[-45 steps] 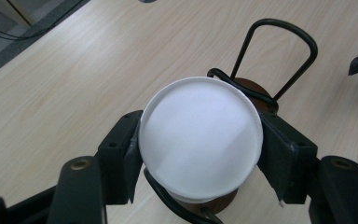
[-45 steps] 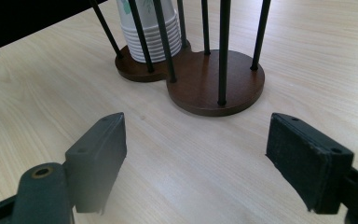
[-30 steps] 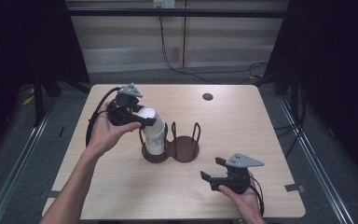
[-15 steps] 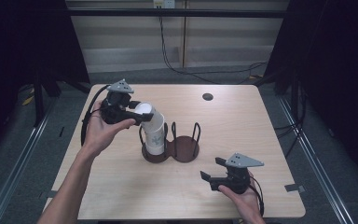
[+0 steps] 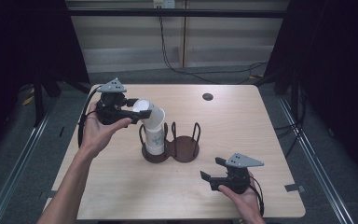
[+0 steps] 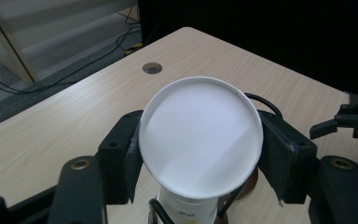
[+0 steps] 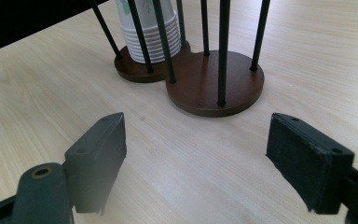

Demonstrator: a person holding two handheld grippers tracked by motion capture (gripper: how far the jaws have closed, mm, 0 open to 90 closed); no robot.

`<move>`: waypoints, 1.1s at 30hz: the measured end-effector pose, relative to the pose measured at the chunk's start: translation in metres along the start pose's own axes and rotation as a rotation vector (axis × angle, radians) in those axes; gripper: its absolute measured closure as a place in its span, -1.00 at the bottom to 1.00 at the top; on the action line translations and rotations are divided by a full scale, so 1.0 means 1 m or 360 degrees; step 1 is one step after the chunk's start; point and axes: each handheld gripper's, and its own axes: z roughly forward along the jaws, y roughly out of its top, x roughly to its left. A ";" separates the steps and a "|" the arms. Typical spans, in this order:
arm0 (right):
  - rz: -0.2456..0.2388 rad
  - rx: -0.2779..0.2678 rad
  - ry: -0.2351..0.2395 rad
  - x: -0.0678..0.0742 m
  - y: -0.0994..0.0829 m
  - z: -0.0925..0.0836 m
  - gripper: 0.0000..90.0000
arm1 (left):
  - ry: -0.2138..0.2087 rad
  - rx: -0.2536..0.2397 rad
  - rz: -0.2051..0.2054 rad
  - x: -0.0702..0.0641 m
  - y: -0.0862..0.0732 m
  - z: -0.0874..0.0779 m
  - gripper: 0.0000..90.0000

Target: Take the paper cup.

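My left gripper [image 5: 137,109] is shut on a white paper cup [image 5: 148,115], which tilts toward the left above a stack of white cups [image 5: 154,140]. In the left gripper view the cup's round white end [image 6: 200,135] sits between both pads, with the stack's top [image 6: 186,213] just under it. I cannot tell whether the held cup still touches the stack. The stack stands in the left ring of a dark brown two-ring holder [image 5: 185,151] with thin black posts. My right gripper [image 5: 213,170] is open near the table's front right, aimed at the holder [image 7: 214,79], nothing between its pads.
The holder's right ring [image 7: 235,88] has nothing in it. A small round hole [image 5: 208,96] lies in the light wooden table [image 5: 261,130] at the back right. Cables run on the floor behind the table. Dark drop-offs border both sides.
My left gripper has drawn the held cup slightly left and back, tipping it further off the stack. The right gripper has stayed where it was.
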 end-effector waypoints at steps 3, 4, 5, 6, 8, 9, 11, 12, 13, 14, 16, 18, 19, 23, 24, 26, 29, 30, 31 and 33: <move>0.0005 0.0002 -0.0001 0.000 0.000 0.000 -0.57 | -0.0001 -0.0022 0.0005 -0.001 -0.002 -0.002 -0.18; 0.0005 0.0001 -0.0001 0.000 0.000 0.000 -0.57 | -0.0009 -0.0030 0.0009 -0.001 -0.003 -0.003 -0.18; 0.0005 -0.0001 -0.0001 0.000 0.000 0.000 -0.57 | -0.0010 -0.0032 0.0017 -0.002 -0.003 -0.004 -0.18; 0.0005 -0.0002 -0.0001 0.000 0.000 0.000 -0.57 | 0.0002 -0.0034 0.0023 -0.003 -0.004 -0.005 -0.18; 0.0004 -0.0001 -0.0002 0.000 0.000 0.000 -0.57 | -0.0008 -0.0049 0.0025 -0.004 -0.005 -0.007 -0.18; 0.0004 -0.0001 -0.0002 0.000 0.000 0.000 -0.57 | -0.0012 -0.0056 0.0026 -0.004 -0.006 -0.009 -0.18; 0.0005 -0.0001 -0.0002 0.000 0.000 0.000 -0.57 | -0.0017 -0.0070 0.0029 -0.006 -0.007 -0.011 -0.18; 0.0004 -0.0001 -0.0003 0.000 0.000 0.000 -0.57 | -0.0025 -0.0074 0.0029 -0.007 -0.008 -0.012 -0.18; 0.0004 0.0000 -0.0003 0.000 0.000 0.000 -0.57 | -0.0033 -0.0090 0.0018 -0.007 -0.009 -0.013 -0.18; 0.0004 0.0001 -0.0003 0.001 0.000 0.000 -0.57 | -0.0036 -0.0096 0.0021 -0.008 -0.010 -0.014 -0.18; 0.0001 0.0000 -0.0003 0.001 0.000 0.000 -0.57 | -0.0041 -0.0111 0.0023 -0.010 -0.012 -0.016 -0.18; 0.0001 0.0002 -0.0001 0.001 0.000 0.000 -0.57 | -0.0039 -0.0118 0.0029 -0.013 -0.013 -0.018 -0.18; 0.0003 0.0003 -0.0003 0.001 0.000 0.000 -0.57 | -0.0021 -0.0108 0.0034 -0.014 -0.013 -0.019 -0.18; 0.0010 -0.0004 0.0005 0.000 0.000 0.001 -0.57 | -0.0035 -0.0106 0.0017 -0.016 -0.016 -0.023 -0.17; 0.0010 -0.0005 0.0003 0.000 0.000 0.000 -0.57 | -0.0042 -0.0108 0.0020 -0.017 -0.018 -0.024 -0.17; 0.0017 -0.0003 0.0002 0.000 0.000 0.000 -0.57 | -0.0045 -0.0102 0.0026 -0.019 -0.019 -0.026 -0.18; 0.0016 -0.0004 0.0000 0.000 0.000 0.001 -0.57 | -0.0059 -0.0107 0.0030 -0.024 -0.021 -0.029 -0.18; 0.0015 -0.0005 0.0001 0.000 0.000 0.001 -0.57 | -0.0056 -0.0105 0.0030 -0.026 -0.021 -0.030 -0.18; 0.0012 -0.0005 0.0001 0.000 0.000 0.001 -0.57 | -0.0052 -0.0101 0.0043 -0.028 -0.022 -0.031 -0.18; 0.0012 -0.0003 0.0000 0.000 0.000 0.001 -0.57 | -0.0075 -0.0097 0.0042 -0.030 -0.023 -0.032 -0.18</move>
